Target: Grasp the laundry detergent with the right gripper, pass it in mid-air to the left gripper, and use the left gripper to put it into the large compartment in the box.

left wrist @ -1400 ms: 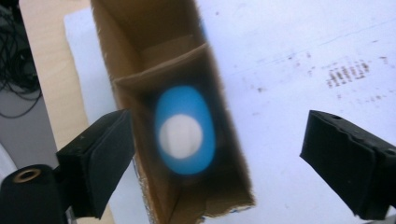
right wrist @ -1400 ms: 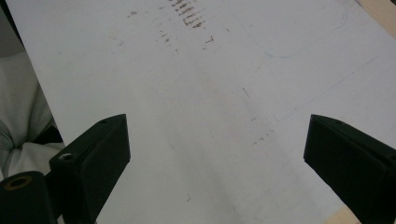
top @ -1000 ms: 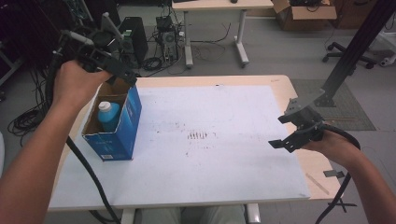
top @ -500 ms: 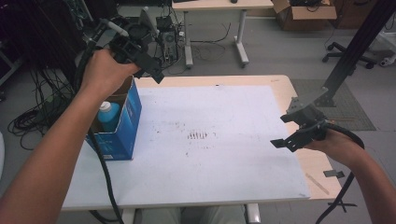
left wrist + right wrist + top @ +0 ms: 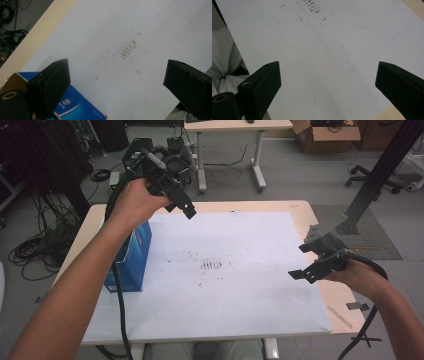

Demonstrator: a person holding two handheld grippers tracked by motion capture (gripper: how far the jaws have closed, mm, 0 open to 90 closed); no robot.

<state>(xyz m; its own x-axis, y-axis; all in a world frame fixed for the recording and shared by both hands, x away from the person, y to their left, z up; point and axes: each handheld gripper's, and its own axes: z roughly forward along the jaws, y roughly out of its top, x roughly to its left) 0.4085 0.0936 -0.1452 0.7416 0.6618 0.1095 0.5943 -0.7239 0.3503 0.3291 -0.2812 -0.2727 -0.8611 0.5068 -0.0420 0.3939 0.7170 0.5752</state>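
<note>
- The left gripper (image 5: 180,202), a black two-jaw tool, was held up in the air above the far left part of the table, its jaws spread wide with nothing between them.
- The left hand (image 5: 132,200) gripped its body, and a black cable (image 5: 117,285) trailed down along the forearm.
- A blue cardboard box (image 5: 131,257) with an open top stood upright on the left side of the white sheet (image 5: 225,295), below and just beside that forearm; what it held was hidden.
- The right gripper (image 5: 314,262) hung over the right edge of the light wooden table (image 5: 302,212), jaws likewise wide apart and empty.
- Brownish smudges (image 5: 212,265) marked the sheet's middle, well apart from both grippers.
</note>
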